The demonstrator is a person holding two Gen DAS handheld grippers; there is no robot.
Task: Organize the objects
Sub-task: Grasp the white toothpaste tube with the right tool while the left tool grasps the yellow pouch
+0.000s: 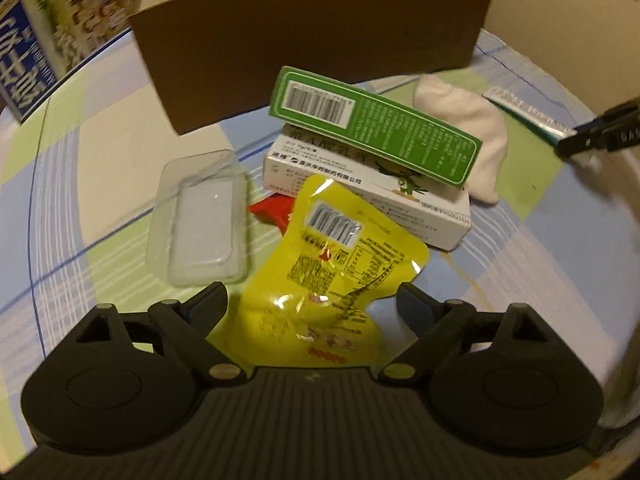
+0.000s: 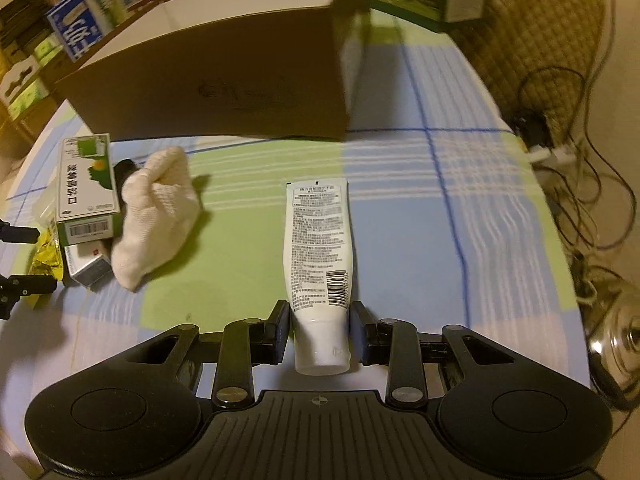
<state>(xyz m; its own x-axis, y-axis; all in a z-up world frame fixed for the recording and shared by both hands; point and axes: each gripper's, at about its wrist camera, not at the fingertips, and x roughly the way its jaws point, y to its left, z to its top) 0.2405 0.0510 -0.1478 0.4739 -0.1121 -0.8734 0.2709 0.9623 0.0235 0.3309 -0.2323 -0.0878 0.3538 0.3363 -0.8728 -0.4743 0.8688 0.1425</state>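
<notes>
Left wrist view: left gripper (image 1: 312,300) fingers spread wide over the yellow pouch (image 1: 340,264), not pressing it. Clear tray (image 1: 200,220), empty, lies just left; green box (image 1: 376,124) rests tilted on the white box (image 1: 368,200). Brown carton (image 1: 304,40) bounds the far surface (image 1: 80,240).

Right wrist view: right gripper (image 2: 320,332) fingers clamp the white tube (image 2: 318,248) near its cap; open checked surface to its right; sock (image 2: 156,212) left.

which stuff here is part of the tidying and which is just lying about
Job: yellow packet, green box, white box, clear tray, sock, tube, cardboard box.
Lying about: cables, blue carton.
</notes>
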